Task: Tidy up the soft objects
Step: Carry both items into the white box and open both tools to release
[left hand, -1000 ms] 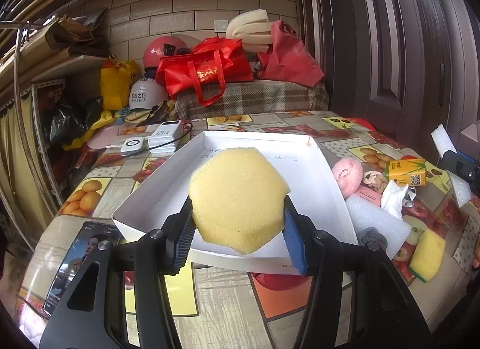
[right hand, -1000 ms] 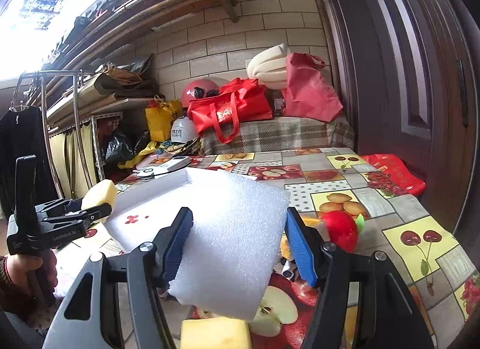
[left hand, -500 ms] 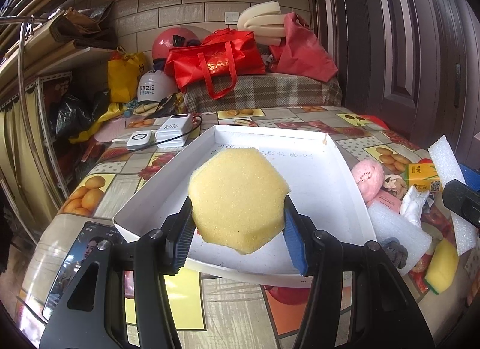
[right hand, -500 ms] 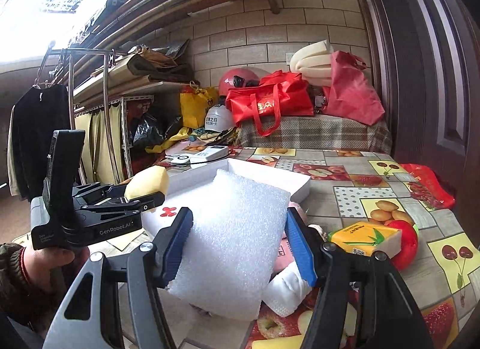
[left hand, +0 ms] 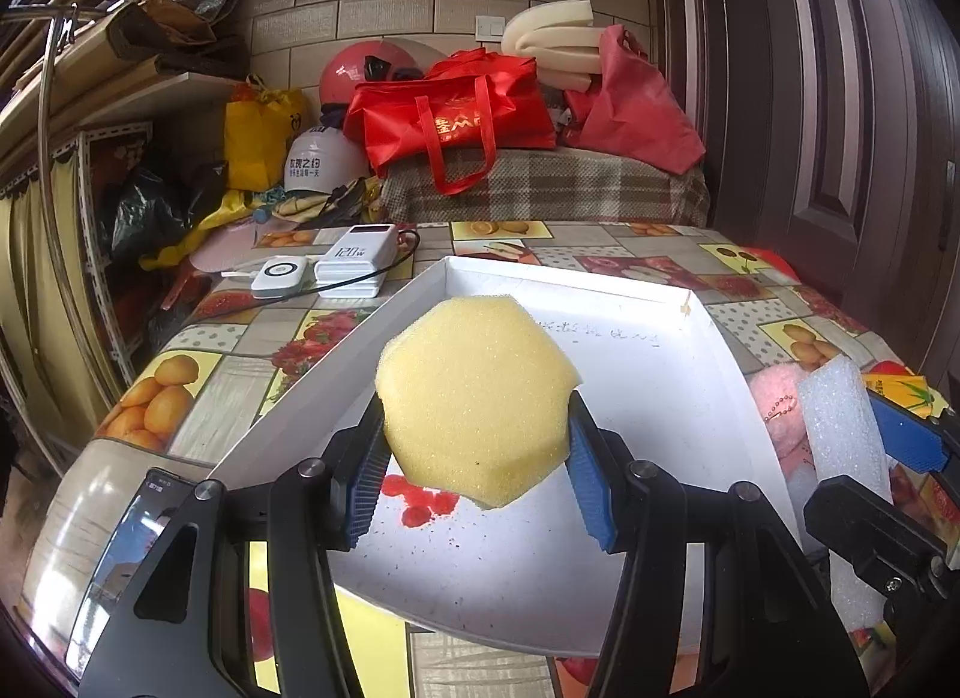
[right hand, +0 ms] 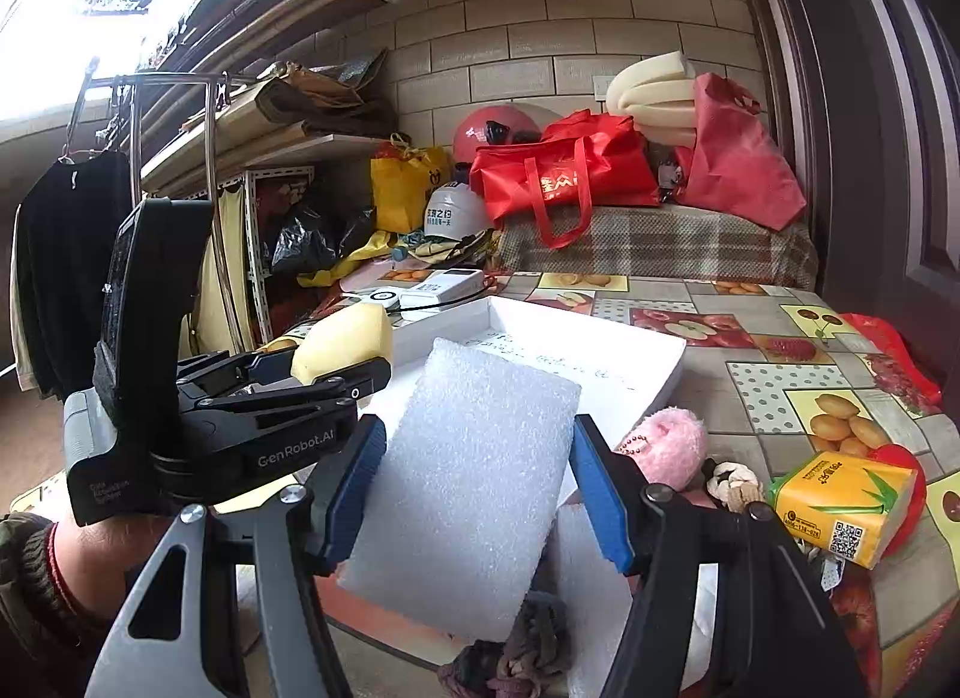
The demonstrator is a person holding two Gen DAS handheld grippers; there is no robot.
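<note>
Both loads carried in over the white tray

The left gripper [left hand: 474, 458] stays clamped on the yellow sponge [left hand: 477, 398], which a second ago hung at the tray's near rim and now hangs above the floor of the white tray [left hand: 660, 398], not yet touching it. To its right, the right gripper [right hand: 474, 488] keeps its grip on the white foam block [right hand: 474, 482] and has swung in from over the fruit-print tablecloth [right hand: 750, 350] (the pink plush [right hand: 666, 446] and yellow carton [right hand: 840, 500] now sit beside it), so the block overhangs the tray's near edge. Both look ready to be lowered and released.
</note>
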